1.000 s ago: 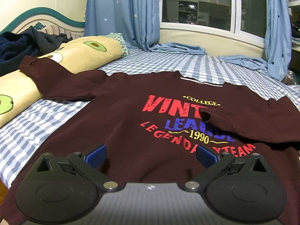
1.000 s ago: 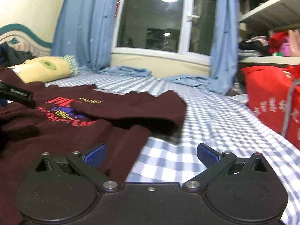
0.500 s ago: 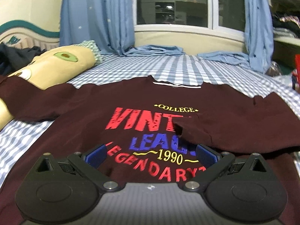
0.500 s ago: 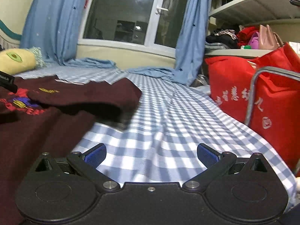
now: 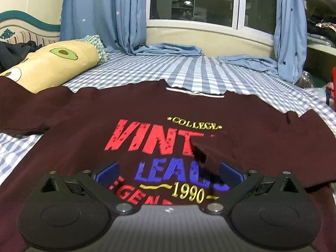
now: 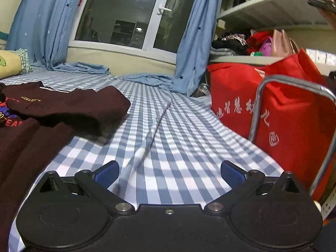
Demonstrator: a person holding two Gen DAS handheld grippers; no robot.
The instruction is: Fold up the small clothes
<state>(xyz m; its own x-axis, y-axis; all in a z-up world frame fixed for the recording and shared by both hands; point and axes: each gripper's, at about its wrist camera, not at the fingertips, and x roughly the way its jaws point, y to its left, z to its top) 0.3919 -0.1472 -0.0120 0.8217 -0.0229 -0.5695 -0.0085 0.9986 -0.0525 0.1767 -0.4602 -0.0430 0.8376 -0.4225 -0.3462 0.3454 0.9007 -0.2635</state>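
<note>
A dark maroon cotton T-shirt point(image 5: 88, 126) printed with red, blue and yellow lettering lies face up on the bed covered by a blue-and-white checked sheet point(image 5: 189, 71), its neckline toward the window-side edge of the bed. Its right sleeve point(image 5: 262, 147) is folded inward over the chest, covering the end of the printed words; the other sleeve stretches out flat toward the long cream bolster pillow with avocado prints point(image 5: 52, 67) at the bed's left edge.

The left gripper point(image 5: 168, 173) hovers low over the shirt's chest print, its jaws spread wide with nothing between the 2 blue pads; the folded sleeve's cuff lies just ahead of its right pad.

The right gripper point(image 6: 169, 173) is likewise spread wide and empty, held above bare checked sheet point(image 6: 189, 126) well to the right of the garment. From this view the T-shirt point(image 6: 63, 107) lies ahead and to the left, the folded sleeve forming a raised edge. A red fabric bag with white characters point(image 6: 241, 96) stands past the bed's right edge, behind a grey metal tube frame point(image 6: 260, 105).
</note>
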